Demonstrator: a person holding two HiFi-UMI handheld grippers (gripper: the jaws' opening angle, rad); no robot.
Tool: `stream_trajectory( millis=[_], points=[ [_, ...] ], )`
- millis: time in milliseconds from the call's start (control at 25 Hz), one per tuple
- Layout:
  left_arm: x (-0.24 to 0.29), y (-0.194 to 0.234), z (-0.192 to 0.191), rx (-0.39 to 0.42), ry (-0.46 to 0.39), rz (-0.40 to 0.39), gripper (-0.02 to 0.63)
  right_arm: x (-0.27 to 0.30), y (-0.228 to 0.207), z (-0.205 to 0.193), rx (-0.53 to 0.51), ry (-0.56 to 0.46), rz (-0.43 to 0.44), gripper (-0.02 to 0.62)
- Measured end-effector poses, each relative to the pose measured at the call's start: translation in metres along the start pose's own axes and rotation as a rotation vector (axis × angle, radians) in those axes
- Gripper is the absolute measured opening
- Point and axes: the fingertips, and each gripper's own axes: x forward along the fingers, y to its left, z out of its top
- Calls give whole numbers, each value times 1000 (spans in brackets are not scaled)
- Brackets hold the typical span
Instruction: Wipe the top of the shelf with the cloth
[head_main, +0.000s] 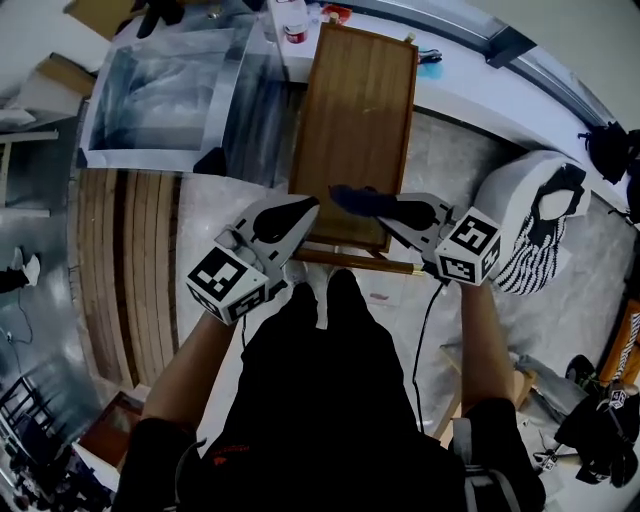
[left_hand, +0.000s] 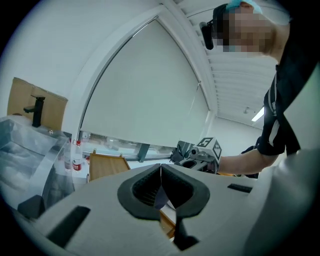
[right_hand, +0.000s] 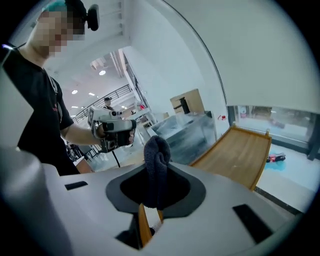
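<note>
Dark grey cloth (right_hand: 157, 160) is clamped in the right claw (right_hand: 156, 186). Both jaws are pressed on it, and a folded wad sticks up past the tips. From the head view, the right claw (head_main: 395, 212) is over the near end of the shelf (head_main: 355, 120), towards its right edge. The cloth (head_main: 362, 200) lies across the wooden top there, pointing towards the shelf's middle. Can't tell if it actually touches the wood.

Left claw (left_hand: 161, 182) has its jaws together with nothing between them. Its tip (head_main: 300, 212) sits at the shelf's near left corner, just beside the cloth's end.

Marker cubes trail behind on both: right (head_main: 470, 248) and left (head_main: 228, 283), both off the shelf's near end, on the person's side.

Shelf top is a brown wooden panel with a raised rim, running away from the person.

- Left of the shelf: clear plastic-wrapped box (head_main: 160, 95), close alongside.
- Past the shelf's far end: white table (head_main: 470, 85) with a red-label bottle (head_main: 292, 25) near the shelf's far left corner.
- Right of the shelf, well apart: black-and-white striped cushion (head_main: 535, 225) on the floor.
</note>
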Motion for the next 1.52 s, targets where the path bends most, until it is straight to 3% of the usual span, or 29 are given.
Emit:
stream_trajectory(
  millis=[360, 960, 1520],
  points=[
    [-27, -12, 62, 0, -64, 9, 21, -25, 40, 83, -6, -218, -44, 58],
    [-58, -33, 129, 124, -164, -13, 21, -49, 106, 149, -101, -397, -103, 58],
    [-84, -28, 127, 109, -184, 25, 21, -56, 129, 168, -108, -464, -144, 58]
  ],
)
